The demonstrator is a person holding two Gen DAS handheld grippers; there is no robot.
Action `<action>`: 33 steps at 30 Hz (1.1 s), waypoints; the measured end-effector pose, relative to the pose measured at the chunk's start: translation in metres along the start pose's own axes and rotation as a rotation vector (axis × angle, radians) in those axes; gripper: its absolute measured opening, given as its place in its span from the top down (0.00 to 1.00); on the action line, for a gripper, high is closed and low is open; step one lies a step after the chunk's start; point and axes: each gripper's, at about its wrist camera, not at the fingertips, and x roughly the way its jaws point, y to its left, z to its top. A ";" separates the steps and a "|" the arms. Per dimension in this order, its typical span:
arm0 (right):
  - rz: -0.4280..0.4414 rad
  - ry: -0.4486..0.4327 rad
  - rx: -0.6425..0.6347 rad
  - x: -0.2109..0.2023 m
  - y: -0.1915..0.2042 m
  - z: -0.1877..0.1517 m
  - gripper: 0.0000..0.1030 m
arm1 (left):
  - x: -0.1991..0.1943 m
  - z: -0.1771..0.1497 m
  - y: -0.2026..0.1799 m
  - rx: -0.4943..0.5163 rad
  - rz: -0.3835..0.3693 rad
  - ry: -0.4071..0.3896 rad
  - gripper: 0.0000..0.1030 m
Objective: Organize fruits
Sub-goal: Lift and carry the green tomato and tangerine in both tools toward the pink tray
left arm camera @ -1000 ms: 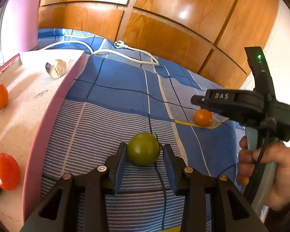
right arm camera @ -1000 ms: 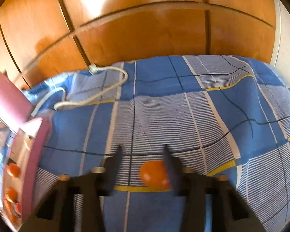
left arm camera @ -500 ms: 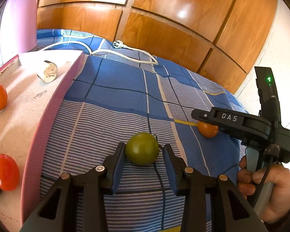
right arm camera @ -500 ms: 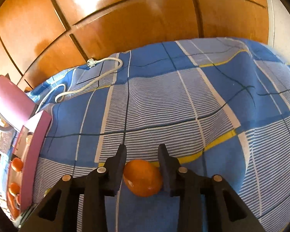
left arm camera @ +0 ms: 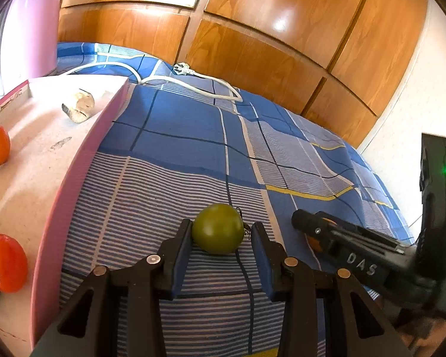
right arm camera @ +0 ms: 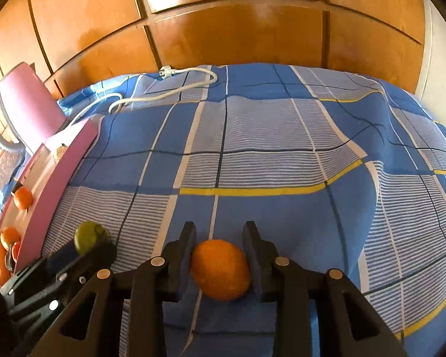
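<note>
now the left gripper (left arm camera: 221,235) sits loose around a round green tomato (left arm camera: 218,228) on the blue checked bedsheet (left arm camera: 175,160). the right gripper (right arm camera: 219,235), jaws just opened, sits loose around a round orange fruit (right arm camera: 220,269).

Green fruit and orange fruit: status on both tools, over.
Left tool open, green fruit between its jaws. Right tool jaws just been opening, orange fruit between them. Both fruits on the bedsheet. Nothing blocking either.
</note>
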 end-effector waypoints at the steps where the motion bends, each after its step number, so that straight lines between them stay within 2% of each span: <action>1: -0.007 -0.008 -0.002 0.000 0.000 -0.001 0.67 | 0.000 0.000 -0.001 0.001 0.001 -0.001 0.61; 11: -0.054 -0.017 -0.021 -0.002 0.006 -0.005 0.67 | -0.001 0.000 -0.003 0.018 0.019 -0.001 0.61; 33: -0.039 -0.024 -0.011 -0.003 0.004 -0.004 0.68 | -0.008 -0.004 -0.011 0.074 0.089 -0.017 0.64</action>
